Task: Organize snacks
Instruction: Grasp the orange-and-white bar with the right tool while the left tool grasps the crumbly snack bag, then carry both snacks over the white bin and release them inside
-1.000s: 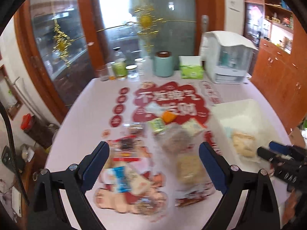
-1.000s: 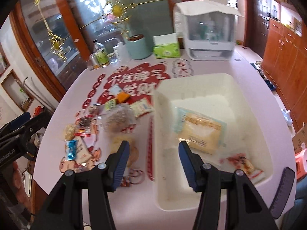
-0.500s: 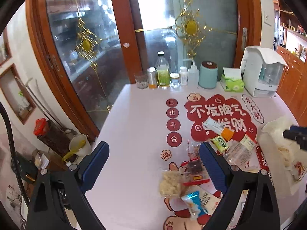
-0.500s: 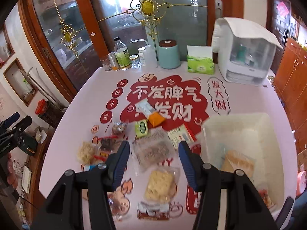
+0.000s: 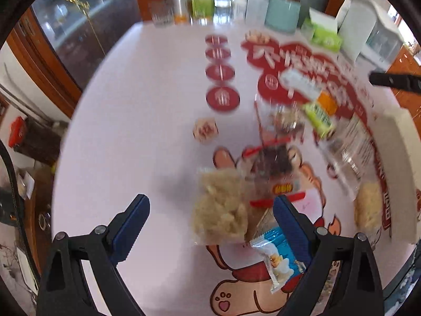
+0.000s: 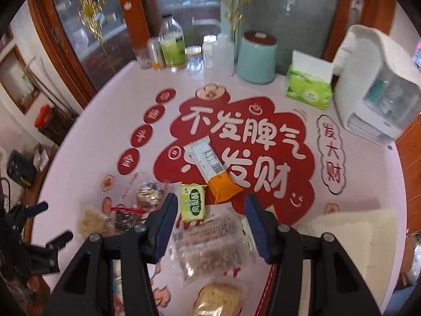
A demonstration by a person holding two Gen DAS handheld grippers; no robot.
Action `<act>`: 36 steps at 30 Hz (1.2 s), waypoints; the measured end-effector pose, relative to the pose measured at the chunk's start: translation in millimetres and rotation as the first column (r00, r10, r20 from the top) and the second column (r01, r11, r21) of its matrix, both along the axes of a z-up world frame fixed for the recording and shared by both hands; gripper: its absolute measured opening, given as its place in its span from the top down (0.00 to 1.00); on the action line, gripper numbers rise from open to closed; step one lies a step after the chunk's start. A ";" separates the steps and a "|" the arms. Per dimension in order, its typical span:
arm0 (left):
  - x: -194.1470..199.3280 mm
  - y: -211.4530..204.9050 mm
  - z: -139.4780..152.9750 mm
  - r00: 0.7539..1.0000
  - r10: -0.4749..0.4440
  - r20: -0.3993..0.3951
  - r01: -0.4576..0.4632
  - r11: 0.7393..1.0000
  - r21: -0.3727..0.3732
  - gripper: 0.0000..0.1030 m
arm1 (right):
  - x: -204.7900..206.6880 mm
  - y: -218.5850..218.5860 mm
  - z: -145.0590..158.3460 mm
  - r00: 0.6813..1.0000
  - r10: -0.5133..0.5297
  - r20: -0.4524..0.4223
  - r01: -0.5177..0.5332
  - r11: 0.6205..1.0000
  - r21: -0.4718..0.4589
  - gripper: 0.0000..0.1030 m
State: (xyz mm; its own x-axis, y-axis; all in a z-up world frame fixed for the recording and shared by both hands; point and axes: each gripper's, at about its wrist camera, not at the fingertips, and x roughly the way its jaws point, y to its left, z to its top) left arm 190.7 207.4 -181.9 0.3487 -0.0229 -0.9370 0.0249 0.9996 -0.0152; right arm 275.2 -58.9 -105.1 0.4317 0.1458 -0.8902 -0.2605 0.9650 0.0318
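Several snack packets lie on the pink table. My left gripper (image 5: pixel 210 226) is open and empty, low over a clear bag of pale puffs (image 5: pixel 221 210), with a blue-and-white packet (image 5: pixel 279 258) by its right finger. My right gripper (image 6: pixel 210 223) is open and empty above a clear bag of grain bars (image 6: pixel 210 247), just behind a green packet (image 6: pixel 193 202) and a white-and-orange packet (image 6: pixel 213 171). The white bin (image 6: pixel 352 237) stands at the right; its rim also shows in the left wrist view (image 5: pixel 400 163).
Bottles and jars (image 6: pixel 173 47), a teal canister (image 6: pixel 256 58), a green tissue box (image 6: pixel 309 87) and a white appliance (image 6: pixel 379 89) line the far edge. A red decal (image 6: pixel 236 144) covers the middle. The table's left edge drops to floor clutter (image 5: pixel 31 137).
Both grippers have come down and closer to the snacks. The left one swung toward the bag of puffs. The right one moved from over the bin to the snack pile.
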 end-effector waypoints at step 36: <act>-6.4 -4.7 -42.6 0.994 0.105 -0.043 -0.102 0.993 0.061 0.49 | 41.6 27.7 -103.9 0.996 0.069 -0.062 -0.066 0.997 0.041 0.69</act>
